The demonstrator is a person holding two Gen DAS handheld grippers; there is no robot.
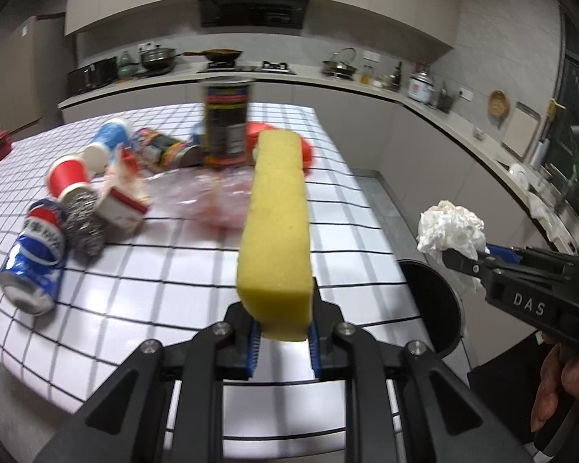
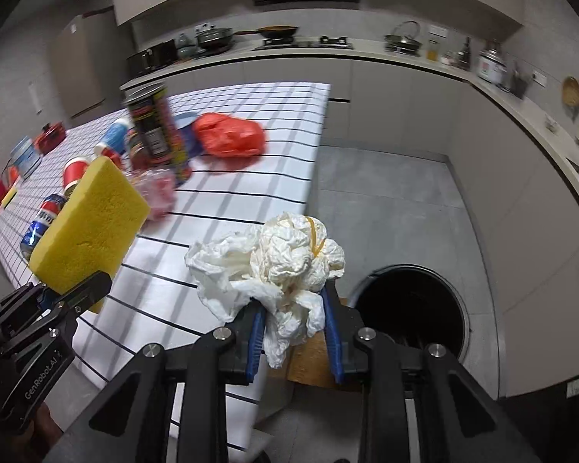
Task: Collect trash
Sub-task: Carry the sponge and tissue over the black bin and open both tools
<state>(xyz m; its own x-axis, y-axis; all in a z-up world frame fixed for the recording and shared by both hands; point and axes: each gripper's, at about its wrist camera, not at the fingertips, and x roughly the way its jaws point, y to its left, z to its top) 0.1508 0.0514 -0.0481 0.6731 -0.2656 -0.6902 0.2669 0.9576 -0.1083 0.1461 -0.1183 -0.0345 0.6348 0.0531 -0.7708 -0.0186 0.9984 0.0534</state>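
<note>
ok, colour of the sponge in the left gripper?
Yellow. The sponge shows best in the left wrist view, clamped in the left gripper.

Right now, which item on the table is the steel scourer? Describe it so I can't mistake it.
Start at the checked tablecloth and go to the litter cluster on its left side in the left wrist view. The steel scourer lies between the crushed blue cola can and a small red-and-white carton, just below the tipped red paper cup. It alone is a grey, tangled wire ball.
</note>
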